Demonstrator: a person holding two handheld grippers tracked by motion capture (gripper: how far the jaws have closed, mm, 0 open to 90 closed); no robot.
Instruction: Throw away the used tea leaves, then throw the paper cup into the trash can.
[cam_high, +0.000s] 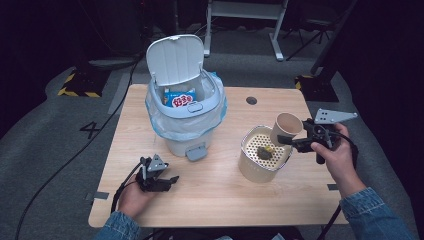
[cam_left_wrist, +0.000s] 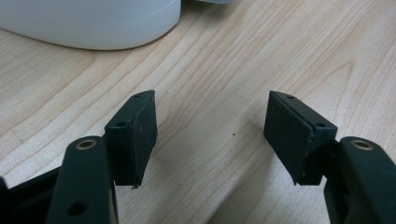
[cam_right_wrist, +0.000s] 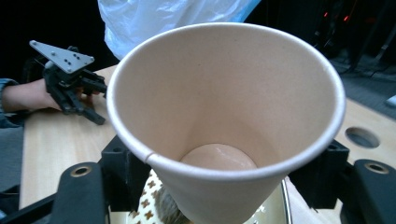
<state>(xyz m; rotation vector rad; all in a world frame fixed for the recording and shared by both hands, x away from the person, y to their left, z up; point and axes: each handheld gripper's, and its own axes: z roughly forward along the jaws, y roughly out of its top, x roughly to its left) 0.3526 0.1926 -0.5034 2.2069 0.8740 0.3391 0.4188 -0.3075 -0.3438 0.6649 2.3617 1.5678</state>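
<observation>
Right gripper (cam_high: 286, 140) clamps smooth tapered paper cup (cam_high: 286, 128).

Left hand (cam_high: 131, 196) rests low on the surface near the front edge, palm around the left gripper (cam_high: 167, 181), which points off toward the right. Its jaws stand wide apart with nothing between them, the pads (cam_left_wrist: 135, 135) hovering just above the wood. Over on the other side, the right hand (cam_high: 336, 156) is raised, forearm in a denim sleeve (cam_high: 372, 212) coming up from the corner. The right gripper (cam_high: 289, 140) points left, jaws closed on either side of a paper cup (cam_right_wrist: 224, 116), which tips with its mouth toward the camera.
</observation>
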